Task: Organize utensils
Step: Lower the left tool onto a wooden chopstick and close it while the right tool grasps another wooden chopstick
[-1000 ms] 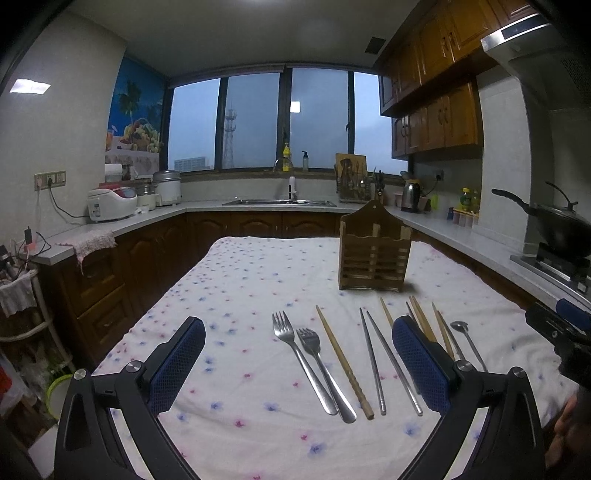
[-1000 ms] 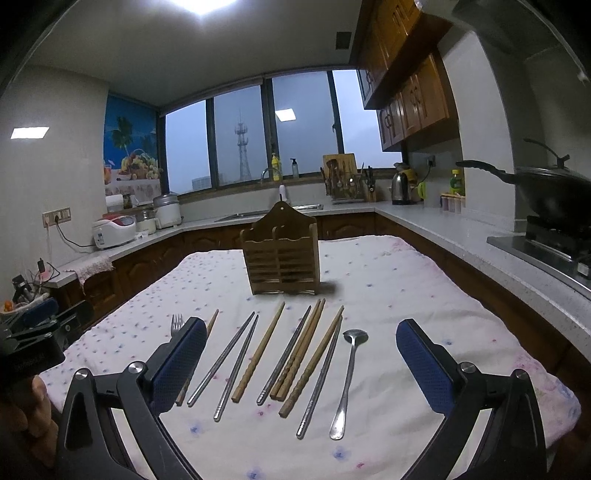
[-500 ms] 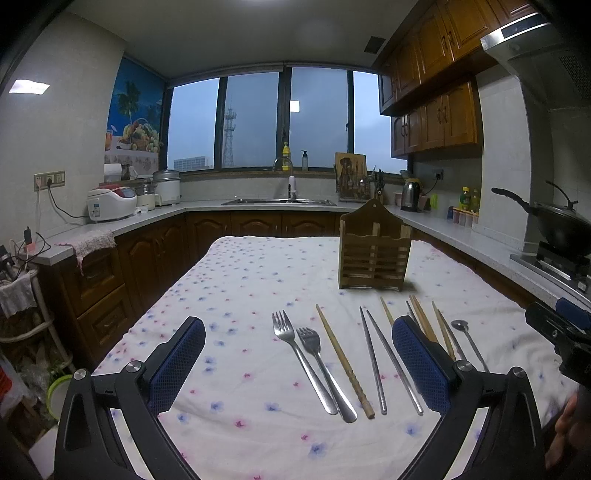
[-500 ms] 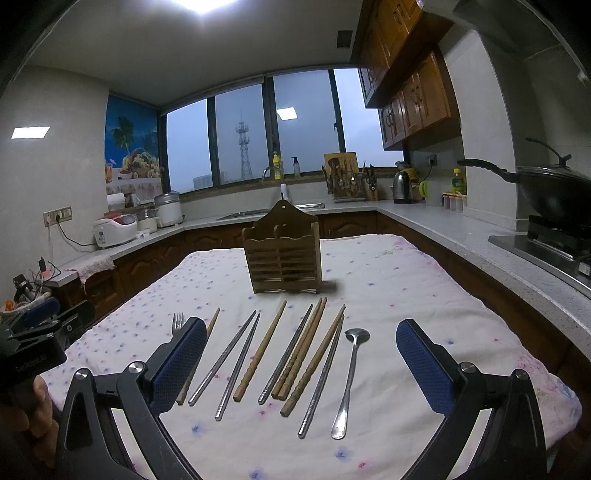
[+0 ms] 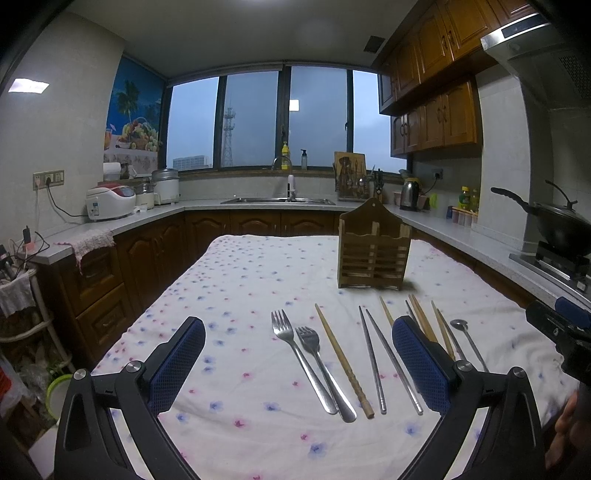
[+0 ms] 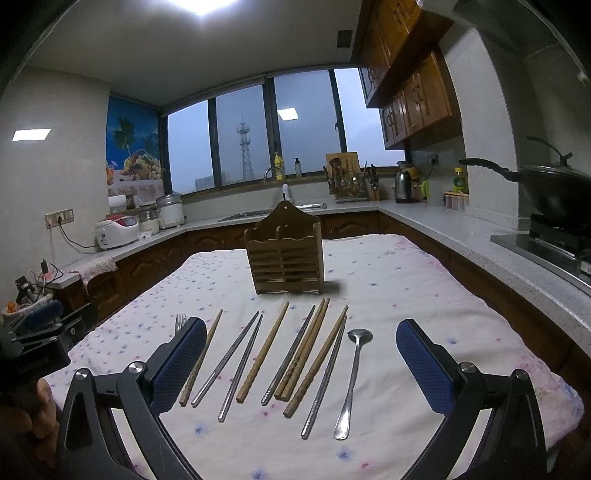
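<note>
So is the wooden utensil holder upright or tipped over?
Upright: the wooden utensil holder stands on its base on the tablecloth, peaked back panel pointing up.

Both wrist views over tablecloth [image 5: 240,280]

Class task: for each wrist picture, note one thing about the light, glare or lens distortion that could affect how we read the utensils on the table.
Left wrist view: dim and bluish, fisheye bends the cabinets, yet the forks stay sharp. Right wrist view: a ceiling light blows out at the top edge; the wooden holder casts a soft shadow to its right on the tablecloth; the spoon shows dull highlights.
</note>
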A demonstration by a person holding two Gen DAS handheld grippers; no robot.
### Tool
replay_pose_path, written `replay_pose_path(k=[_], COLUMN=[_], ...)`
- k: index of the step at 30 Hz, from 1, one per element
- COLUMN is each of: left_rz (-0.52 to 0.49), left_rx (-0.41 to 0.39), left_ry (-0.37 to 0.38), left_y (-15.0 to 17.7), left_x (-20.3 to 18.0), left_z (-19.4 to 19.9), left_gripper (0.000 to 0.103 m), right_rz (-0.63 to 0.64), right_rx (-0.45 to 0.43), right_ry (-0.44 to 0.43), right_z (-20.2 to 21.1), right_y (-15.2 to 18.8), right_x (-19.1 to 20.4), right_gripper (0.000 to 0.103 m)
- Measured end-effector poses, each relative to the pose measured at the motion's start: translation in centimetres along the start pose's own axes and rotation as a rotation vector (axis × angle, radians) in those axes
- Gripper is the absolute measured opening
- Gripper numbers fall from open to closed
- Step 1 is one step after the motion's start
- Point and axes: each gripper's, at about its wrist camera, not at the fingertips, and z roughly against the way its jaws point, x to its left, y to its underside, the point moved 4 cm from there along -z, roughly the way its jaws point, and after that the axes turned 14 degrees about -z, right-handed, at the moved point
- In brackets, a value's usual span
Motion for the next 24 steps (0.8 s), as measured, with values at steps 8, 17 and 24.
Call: replay_pose_path(k=[8, 17, 24], left_rz=[-0.002, 0.041, 0.089], left_rx=[0.008, 0.076, 0.204], left_ry=[0.002, 0.058, 0.146], left_y=[0.0, -0.3, -2.3], left_x=[-0.2, 0.5, 1.9], left_z=[-0.2, -2.2, -6.5], left_gripper=[0.102, 0.102, 0.102], right_rz=[-0.001, -0.019, -0.086], right_rx=[0.004, 0.067, 0.168], right_ry=[0.002, 0.005, 0.004], right_z=[-0.1, -1.6, -4.9], right_y=[0.0, -0.4, -2.3], right_x=[0.0, -0.1, -1.1], right_gripper=[0.103, 0.103, 0.103])
